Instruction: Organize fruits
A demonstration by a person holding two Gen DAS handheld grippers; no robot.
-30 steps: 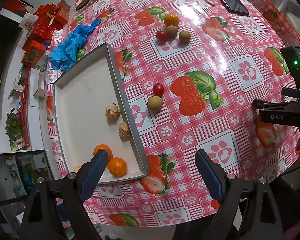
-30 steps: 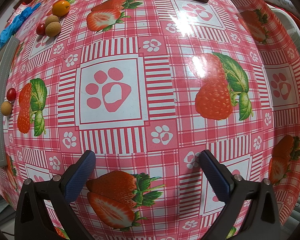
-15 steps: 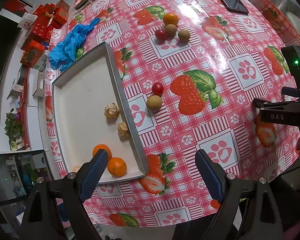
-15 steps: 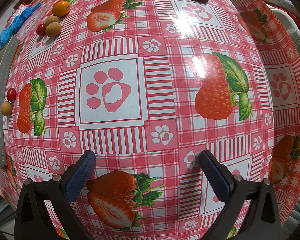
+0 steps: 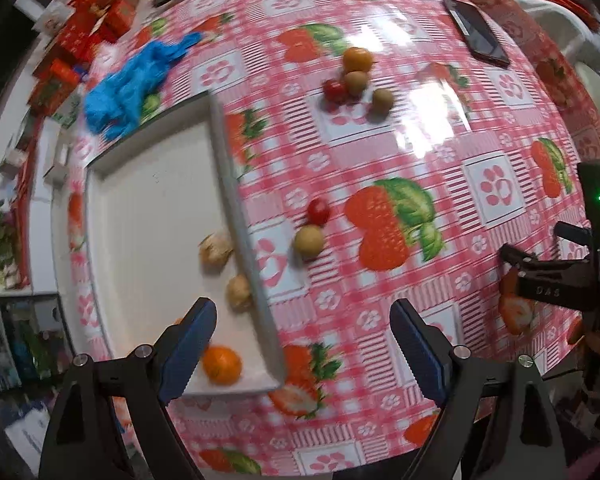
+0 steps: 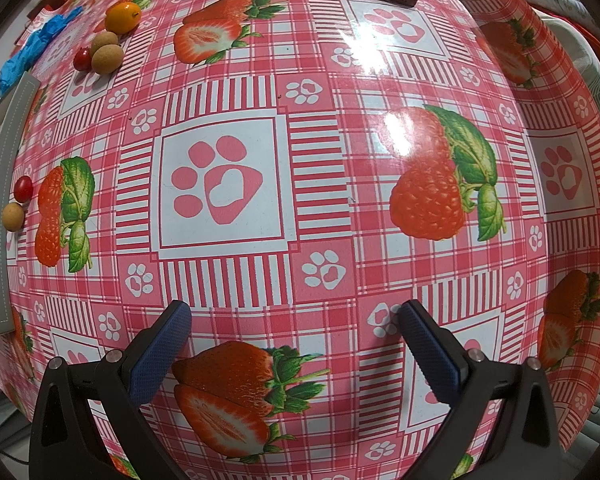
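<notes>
Desk: round, covered with a glossy pink checked cloth (image 6: 320,128) printed with strawberries and paw prints.
Room: red boxes (image 5: 80,36) and a blue plastic bag (image 5: 132,84) sat at the far left edge; dark phone (image 5: 478,34) far right.
Tray: white, rectangular (image 5: 148,208), left part of the desk; long axis ran from the near edge away toward the bag.
In tray: one orange (image 5: 222,364) at the near end, two pale husked fruits (image 5: 216,249) against the right wall.
Loose pair: cherry tomato (image 5: 319,210) and tan round fruit (image 5: 309,241), touching, just right of the tray.
Far cluster: orange citrus (image 5: 357,60), two tan fruits, one tomato, bunched together.
Left tongs: (image 5: 300,344) wide, empty, above the tray's near right corner.
Right tongs: (image 6: 296,340) wide, empty, over bare cloth.
</notes>
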